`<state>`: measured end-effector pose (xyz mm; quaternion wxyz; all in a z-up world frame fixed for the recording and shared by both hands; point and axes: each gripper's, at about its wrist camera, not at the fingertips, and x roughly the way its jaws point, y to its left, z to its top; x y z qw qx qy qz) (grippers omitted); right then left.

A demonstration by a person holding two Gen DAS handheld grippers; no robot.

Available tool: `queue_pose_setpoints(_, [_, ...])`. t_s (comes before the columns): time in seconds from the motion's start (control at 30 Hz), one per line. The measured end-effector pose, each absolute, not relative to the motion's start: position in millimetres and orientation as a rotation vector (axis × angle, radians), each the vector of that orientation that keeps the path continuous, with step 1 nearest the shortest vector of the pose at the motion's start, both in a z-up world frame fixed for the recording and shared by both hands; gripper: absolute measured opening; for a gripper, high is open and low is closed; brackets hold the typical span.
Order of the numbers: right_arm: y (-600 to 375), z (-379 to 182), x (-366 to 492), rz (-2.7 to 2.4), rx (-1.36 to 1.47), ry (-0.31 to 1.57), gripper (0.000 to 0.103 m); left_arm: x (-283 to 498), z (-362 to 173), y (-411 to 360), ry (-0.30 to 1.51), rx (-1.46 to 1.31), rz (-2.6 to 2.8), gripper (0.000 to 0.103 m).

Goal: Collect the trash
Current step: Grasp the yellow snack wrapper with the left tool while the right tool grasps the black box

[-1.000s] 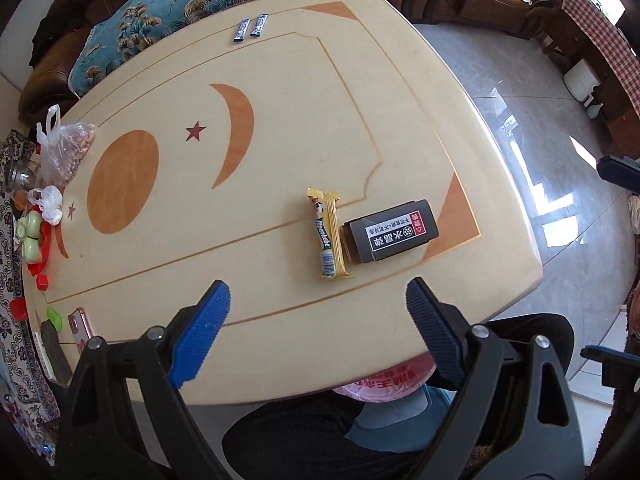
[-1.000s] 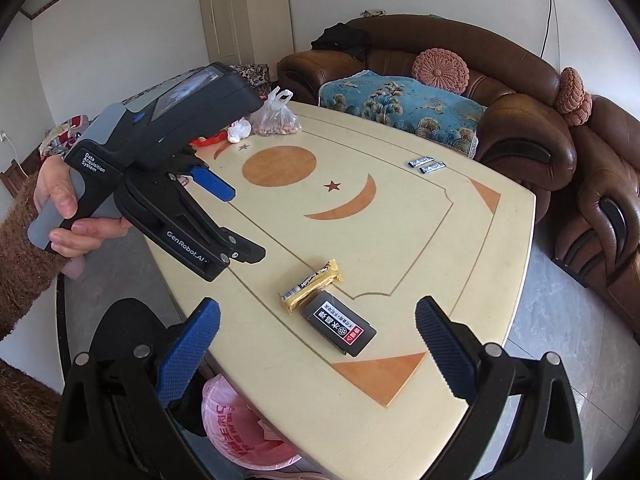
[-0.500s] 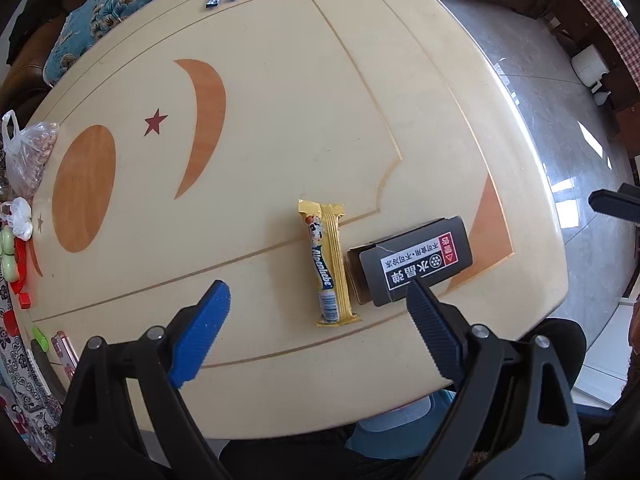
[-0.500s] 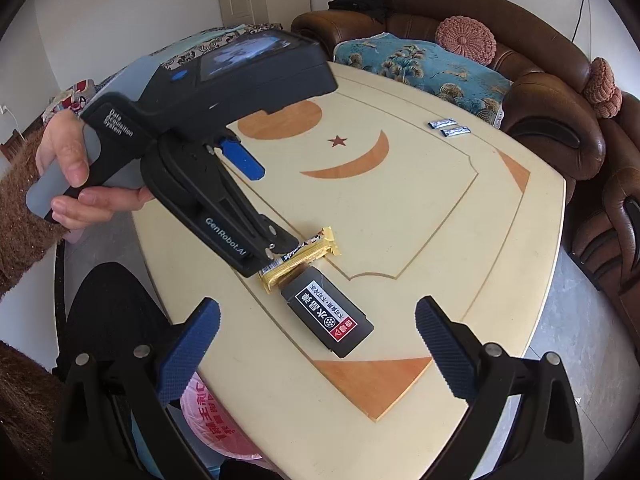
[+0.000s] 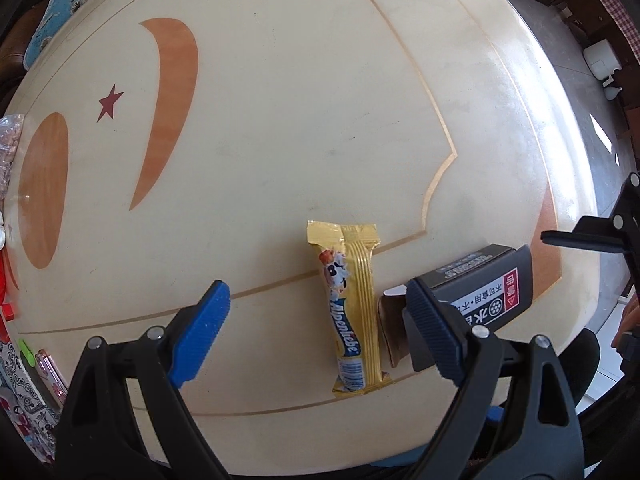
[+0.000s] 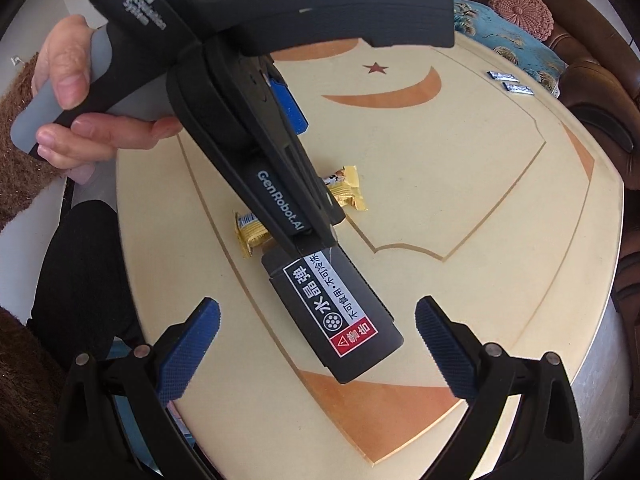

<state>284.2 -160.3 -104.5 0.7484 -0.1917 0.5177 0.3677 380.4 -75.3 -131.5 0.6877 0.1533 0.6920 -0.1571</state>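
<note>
A yellow candy wrapper (image 5: 354,312) lies on the cream table (image 5: 300,120), next to a dark grey box with a red and white label (image 5: 484,292). My left gripper (image 5: 316,332) is open just above the table, its blue pads either side of the wrapper; the right pad covers the box's end. In the right wrist view the left gripper's body hides most of the wrapper (image 6: 344,188). My right gripper (image 6: 316,352) is open, low over the box (image 6: 340,320), which lies between its pads.
Two small silver sachets (image 6: 508,82) lie at the table's far edge. A brown sofa with a blue cushion (image 6: 520,44) stands behind. A clear bag (image 5: 8,144) and red items (image 5: 8,308) sit at the table's left edge. Grey floor (image 5: 600,160) lies to the right.
Both grippers have moved down and forward toward the table. The left one now straddles the wrapper and the right one straddles the box. Both stay open.
</note>
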Motion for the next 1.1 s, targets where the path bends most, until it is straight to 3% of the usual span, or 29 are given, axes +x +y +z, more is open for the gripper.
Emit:
queue_pose_setpoints(0.27, [-156.7,-137.5,295.3,0.819,-0.446,1.174,0.095,384.2,-142.8,-69.4,1.559,0.3,-0.36,0.087])
queue_pose_setpoints(0.33, [-156.6,-142.1,294.5,0.827,-0.444,1.173,0.088,383.7,-145.6,-68.6,1.561,0.291,-0.363,0.086])
queue_pose_setpoints(0.4, [-153.8,-148.1,293.4,0.8,-0.468,1.164,0.074,382.5,-151.0,-68.9,1.577,0.287,-0.373,0.078])
queue_pose_setpoints(0.57, [-151.2,-150.2,284.3,0.751,-0.479,1.125,0.07,376.9,-150.5,-74.6,1.544,0.33,-0.356,0.074])
queue_pose_setpoints(0.63, [-151.7,-149.4,281.8,0.725,-0.463,1.121,0.068,374.3,-149.1,-76.1,1.529,0.343,-0.342,0.067])
queue_pose_setpoints(0.83, [-152.9,-145.1,260.4,0.631,-0.42,1.141,0.06,362.9,-141.2,-94.6,1.536,0.355,-0.345,0.027])
queue_pose_setpoints(1.1, [-163.2,-134.6,248.6,0.517,-0.345,1.165,0.059,347.9,-134.7,-86.9,1.514,0.305,-0.305,0.021])
